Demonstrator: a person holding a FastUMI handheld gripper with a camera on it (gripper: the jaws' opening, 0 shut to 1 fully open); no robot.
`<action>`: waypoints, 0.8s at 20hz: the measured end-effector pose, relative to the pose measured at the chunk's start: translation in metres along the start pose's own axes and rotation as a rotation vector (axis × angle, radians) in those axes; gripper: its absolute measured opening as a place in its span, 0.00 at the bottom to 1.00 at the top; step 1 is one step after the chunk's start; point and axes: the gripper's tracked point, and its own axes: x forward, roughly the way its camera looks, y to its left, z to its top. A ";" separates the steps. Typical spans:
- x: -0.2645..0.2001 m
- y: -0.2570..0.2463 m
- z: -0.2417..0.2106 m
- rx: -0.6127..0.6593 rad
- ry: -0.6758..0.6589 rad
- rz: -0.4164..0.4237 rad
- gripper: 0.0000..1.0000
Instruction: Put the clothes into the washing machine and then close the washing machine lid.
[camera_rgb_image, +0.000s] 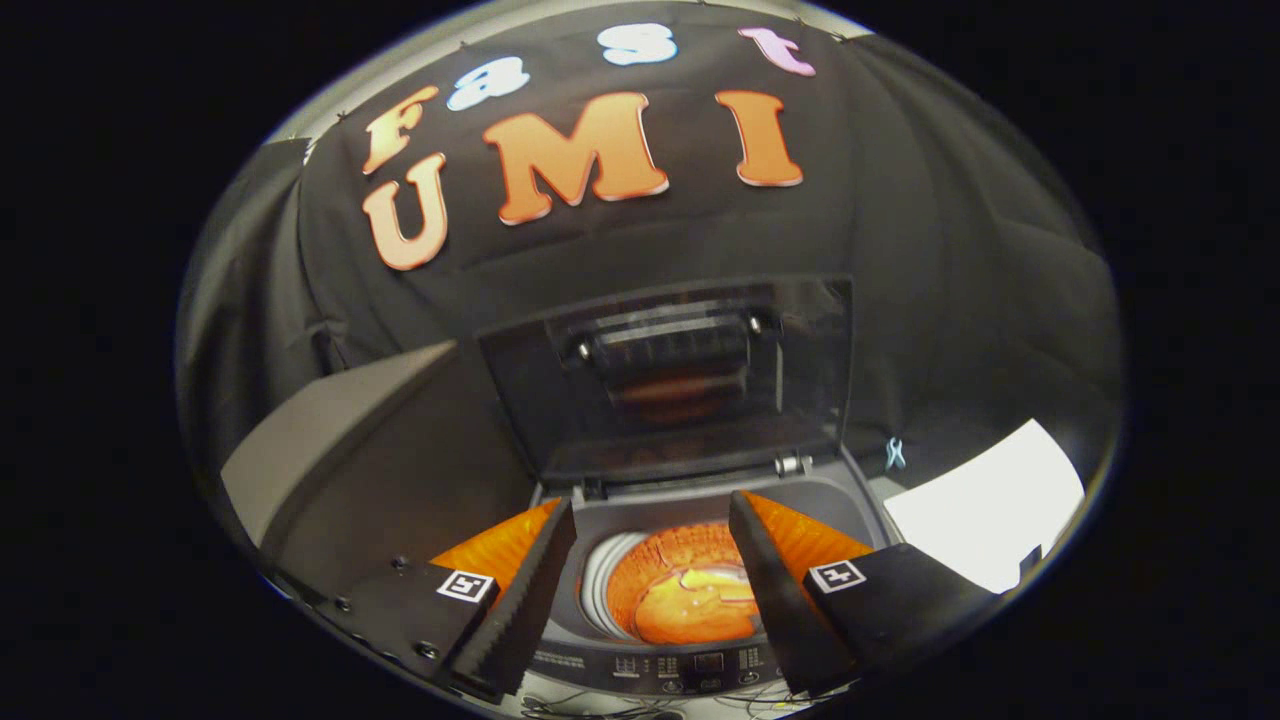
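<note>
Hand-held gripper (650, 570) of mine hangs wide open and empty above the washing machine (850, 500); orange clothes (690, 600) lie down in the drum between my fingers. Its raised lid (680, 390) looks stiff, light and glossy, so I'd press its upper edge.
</note>
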 end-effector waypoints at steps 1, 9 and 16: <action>-0.005 0.007 0.019 -0.017 -0.030 0.009 0.98; 0.027 0.028 0.165 -0.043 -0.181 0.060 0.98; 0.133 0.013 0.182 -0.109 -0.112 0.018 0.99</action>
